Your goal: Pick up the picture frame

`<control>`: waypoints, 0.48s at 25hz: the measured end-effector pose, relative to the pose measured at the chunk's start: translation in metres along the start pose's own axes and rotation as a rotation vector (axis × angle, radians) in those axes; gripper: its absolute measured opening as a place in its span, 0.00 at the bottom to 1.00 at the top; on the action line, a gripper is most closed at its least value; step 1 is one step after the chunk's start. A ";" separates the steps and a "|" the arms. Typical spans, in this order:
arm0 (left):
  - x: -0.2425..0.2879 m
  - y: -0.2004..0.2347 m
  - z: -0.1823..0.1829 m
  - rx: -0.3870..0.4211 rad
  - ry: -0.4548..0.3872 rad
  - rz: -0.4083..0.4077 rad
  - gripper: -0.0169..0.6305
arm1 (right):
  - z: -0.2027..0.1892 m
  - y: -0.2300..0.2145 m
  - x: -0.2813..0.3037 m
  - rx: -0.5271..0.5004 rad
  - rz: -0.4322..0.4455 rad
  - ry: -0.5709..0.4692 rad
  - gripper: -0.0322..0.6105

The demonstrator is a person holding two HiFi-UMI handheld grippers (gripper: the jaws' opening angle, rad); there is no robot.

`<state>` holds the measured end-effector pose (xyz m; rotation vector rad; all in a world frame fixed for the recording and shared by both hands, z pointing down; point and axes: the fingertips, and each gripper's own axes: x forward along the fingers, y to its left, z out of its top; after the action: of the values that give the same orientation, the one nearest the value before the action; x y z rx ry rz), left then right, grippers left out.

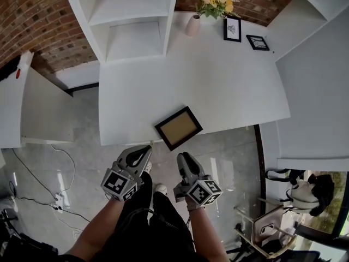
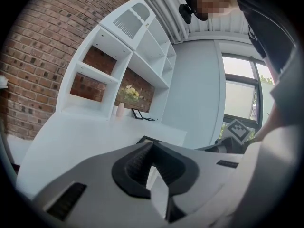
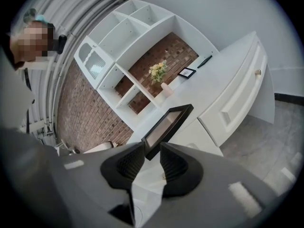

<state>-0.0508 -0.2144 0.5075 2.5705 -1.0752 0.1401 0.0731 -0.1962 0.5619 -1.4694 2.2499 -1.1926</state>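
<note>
A black picture frame (image 1: pixel 178 127) with a tan centre lies flat on the white desk (image 1: pixel 229 86), its near corner jutting over the front edge. My right gripper (image 1: pixel 181 158) hovers just short of that corner. In the right gripper view the frame (image 3: pixel 168 125) shows straight ahead of the right gripper (image 3: pixel 152 151), whose jaws stand slightly apart with nothing pressed between them. My left gripper (image 1: pixel 146 149) hangs left of the frame, in front of the desk edge. In the left gripper view its tips (image 2: pixel 152 145) meet, and the frame's dark edge (image 2: pixel 144 139) peeks just beyond them.
A white shelf unit (image 1: pixel 131 21) stands at the desk's back left. A pink vase of flowers (image 1: pixel 192 25) and two small black frames (image 1: pixel 232 29) (image 1: pixel 257 42) sit at the back. A white drawer cabinet (image 1: pixel 311 108) flanks the right. Cables (image 1: pixel 54 201) lie on the floor, and a chair (image 1: pixel 272 228) stands lower right.
</note>
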 end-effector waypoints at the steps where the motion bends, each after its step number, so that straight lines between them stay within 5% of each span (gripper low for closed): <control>1: 0.002 0.001 -0.001 -0.003 0.003 -0.003 0.04 | 0.000 0.000 0.003 0.017 0.003 -0.003 0.22; 12: 0.015 0.005 -0.020 -0.034 0.037 -0.033 0.04 | -0.006 0.001 0.027 0.327 0.069 -0.043 0.46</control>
<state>-0.0431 -0.2202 0.5307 2.5440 -1.0122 0.1589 0.0566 -0.2155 0.5719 -1.2685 1.9455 -1.4112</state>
